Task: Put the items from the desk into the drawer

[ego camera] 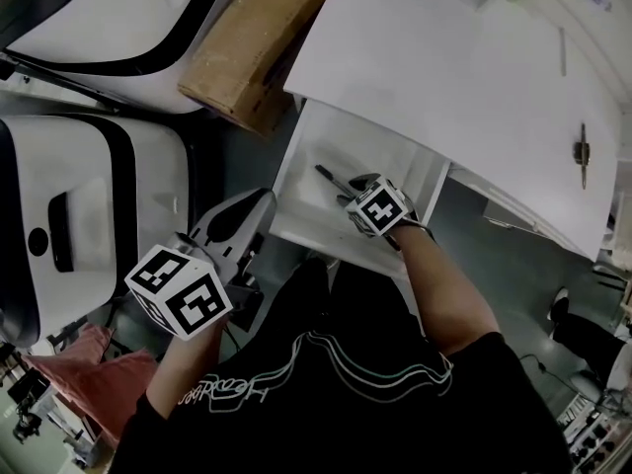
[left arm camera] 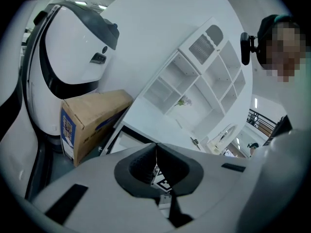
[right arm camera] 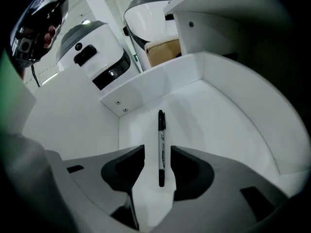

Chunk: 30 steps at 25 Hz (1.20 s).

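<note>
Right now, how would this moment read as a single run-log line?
pen: flat on drawer floor, clear of both jaws | right gripper: open, straddling pen | left gripper: shut, empty, outside drawer

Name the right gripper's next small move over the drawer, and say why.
Probably lift the right gripper straight up out of the drawer. Its jaws stand apart, and the pen lies flat on the drawer floor between them, not gripped, so this item looks delivered. A small dark item lies on the desk top, likely the next thing to fetch.
</note>
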Motion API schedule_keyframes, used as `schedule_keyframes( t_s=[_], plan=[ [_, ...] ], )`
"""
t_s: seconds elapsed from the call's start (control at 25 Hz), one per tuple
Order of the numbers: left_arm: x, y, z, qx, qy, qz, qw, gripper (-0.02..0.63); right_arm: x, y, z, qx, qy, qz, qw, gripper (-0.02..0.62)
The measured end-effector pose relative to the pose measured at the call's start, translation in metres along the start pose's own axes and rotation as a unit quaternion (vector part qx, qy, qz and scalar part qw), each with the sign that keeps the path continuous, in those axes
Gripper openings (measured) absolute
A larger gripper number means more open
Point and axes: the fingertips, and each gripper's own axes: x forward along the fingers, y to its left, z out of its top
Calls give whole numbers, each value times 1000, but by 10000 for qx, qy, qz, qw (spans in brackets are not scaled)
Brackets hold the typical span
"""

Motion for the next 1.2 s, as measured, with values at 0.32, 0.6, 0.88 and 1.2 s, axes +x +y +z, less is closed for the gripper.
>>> schedule_keyframes(
  t_s=[0.32,0.6,0.88,1.2],
  plan=[
    [-7,-44,17,398,14,-572,9976,21,-103,15,34,156,-1028,-270,9942,176],
    [-16,-105,27,860,87,-1220,9888,21,-242,56,67,409,-2679,-786,9594,83],
    [-14,-172,23,1301,199,-1877,9734,21,-385,108,78,640,-4646,-511,8817,57],
    [26,-259,11,1668,482,-2686,9475,21,-471,99,21,1202,-5624,-1055,8112,52]
  ],
)
